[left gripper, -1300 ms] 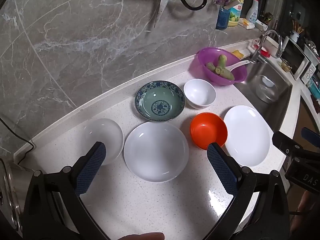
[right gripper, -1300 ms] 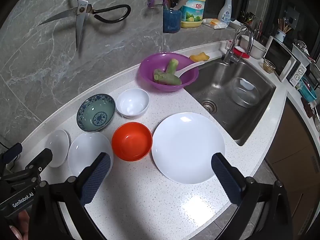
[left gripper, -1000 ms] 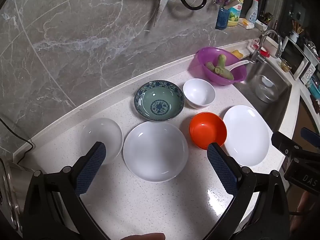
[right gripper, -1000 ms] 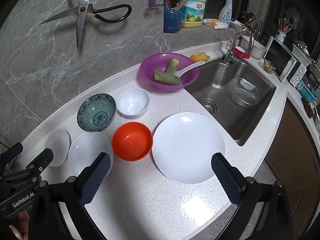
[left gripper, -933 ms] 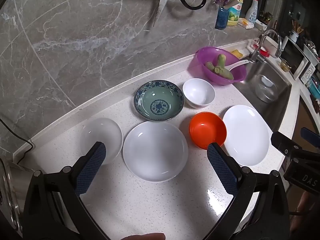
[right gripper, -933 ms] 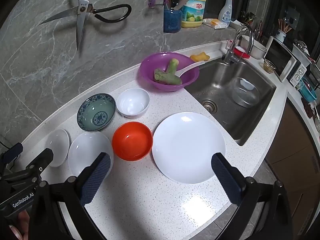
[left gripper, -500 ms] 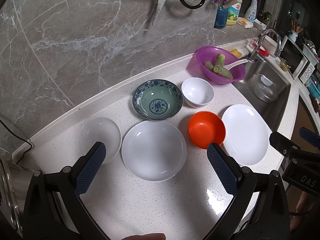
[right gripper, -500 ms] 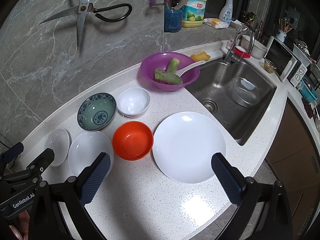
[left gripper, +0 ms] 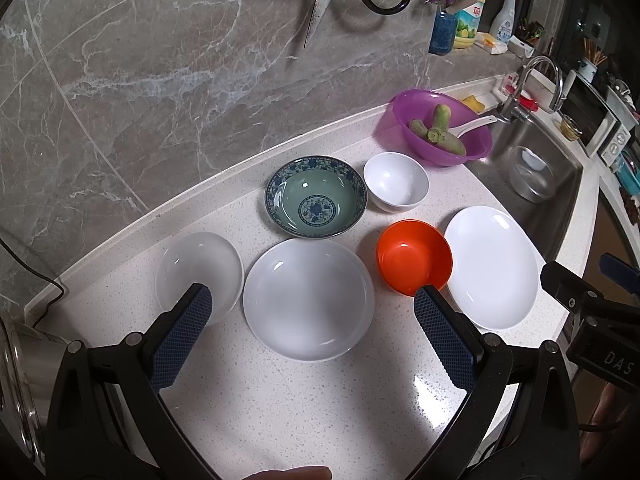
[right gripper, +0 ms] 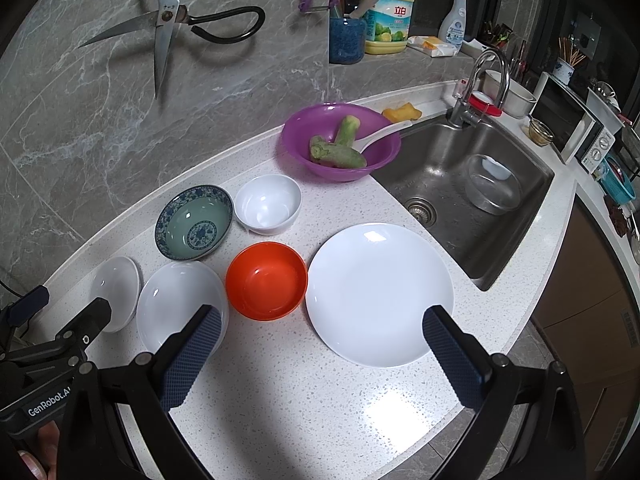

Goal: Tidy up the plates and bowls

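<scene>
On the white counter lie a small white plate (left gripper: pixel 199 270), a deep white plate (left gripper: pixel 308 298), an orange bowl (left gripper: pixel 414 255), a large flat white plate (left gripper: pixel 492 266), a blue-patterned green bowl (left gripper: pixel 316 196) and a small white bowl (left gripper: pixel 396 181). My left gripper (left gripper: pixel 308 304) is open and empty above the deep white plate. My right gripper (right gripper: pixel 320 320) is open and empty above the counter, between the orange bowl (right gripper: pixel 266 280) and the large plate (right gripper: pixel 380 292). The deep plate (right gripper: pixel 176 304), patterned bowl (right gripper: pixel 194 222) and small white bowl (right gripper: pixel 268 204) also show in the right wrist view.
A purple bowl (right gripper: pixel 340 142) with green vegetables and a white spoon stands at the back. A steel sink (right gripper: pixel 472 196) with a glass bowl lies to the right. Scissors (right gripper: pixel 168 28) hang on the marble wall. Bottles stand on the ledge. A metal pot (left gripper: pixel 16 376) is at far left.
Both grippers have drifted very slightly; the dishes have shifted a little in view. Nothing was grasped or moved.
</scene>
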A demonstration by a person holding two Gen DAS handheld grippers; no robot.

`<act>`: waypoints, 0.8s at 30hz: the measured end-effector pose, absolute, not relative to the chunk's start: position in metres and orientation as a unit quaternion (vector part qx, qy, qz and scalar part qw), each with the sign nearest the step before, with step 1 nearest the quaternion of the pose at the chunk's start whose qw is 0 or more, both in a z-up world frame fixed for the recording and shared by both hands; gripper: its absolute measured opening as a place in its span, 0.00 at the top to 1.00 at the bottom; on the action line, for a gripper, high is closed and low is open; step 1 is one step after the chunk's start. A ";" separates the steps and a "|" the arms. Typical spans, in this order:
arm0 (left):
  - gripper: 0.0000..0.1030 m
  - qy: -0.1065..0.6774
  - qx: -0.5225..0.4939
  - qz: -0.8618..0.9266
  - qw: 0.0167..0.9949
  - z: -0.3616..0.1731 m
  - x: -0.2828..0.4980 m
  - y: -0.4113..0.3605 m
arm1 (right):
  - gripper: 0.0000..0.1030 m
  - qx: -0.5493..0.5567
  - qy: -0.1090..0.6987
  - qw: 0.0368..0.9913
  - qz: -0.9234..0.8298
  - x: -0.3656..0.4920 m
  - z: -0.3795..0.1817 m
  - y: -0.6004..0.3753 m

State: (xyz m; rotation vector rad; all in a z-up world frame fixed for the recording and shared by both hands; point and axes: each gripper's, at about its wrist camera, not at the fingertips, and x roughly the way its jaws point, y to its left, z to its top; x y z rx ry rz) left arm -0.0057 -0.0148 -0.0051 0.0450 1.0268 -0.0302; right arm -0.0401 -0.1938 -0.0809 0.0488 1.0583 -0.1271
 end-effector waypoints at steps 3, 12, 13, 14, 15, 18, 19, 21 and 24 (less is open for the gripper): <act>0.01 0.491 0.021 -0.014 0.871 -0.006 -0.007 -0.018 | 0.00 0.023 0.505 0.861 -0.061 -0.040 -0.081 -0.194; 0.01 0.493 0.021 -0.014 0.870 -0.005 -0.005 -0.015 | 0.00 0.023 0.505 0.861 -0.060 -0.041 -0.081 -0.194; 0.01 0.493 0.021 -0.015 0.870 -0.005 -0.005 -0.015 | 0.00 0.023 0.505 0.861 -0.060 -0.041 -0.081 -0.194; 0.01 0.492 0.021 -0.014 0.870 -0.005 -0.005 -0.015 | 0.00 0.023 0.505 0.861 -0.060 -0.041 -0.081 -0.194; 0.01 0.492 0.021 -0.014 0.870 -0.005 -0.006 -0.018 | 0.00 0.023 0.504 0.861 -0.061 -0.041 -0.081 -0.194; 0.01 0.492 0.021 -0.014 0.870 -0.005 -0.005 -0.014 | 0.00 0.023 0.504 0.861 -0.060 -0.041 -0.080 -0.194; 0.01 0.492 0.021 -0.014 0.870 -0.006 -0.006 -0.017 | 0.00 0.023 0.505 0.861 -0.060 -0.041 -0.081 -0.194; 0.01 0.493 0.021 -0.014 0.870 -0.005 -0.004 -0.014 | 0.00 0.023 0.505 0.861 -0.060 -0.041 -0.081 -0.194; 0.01 0.493 0.020 -0.015 0.870 -0.013 -0.007 -0.010 | 0.00 0.023 0.505 0.861 -0.060 -0.041 -0.081 -0.194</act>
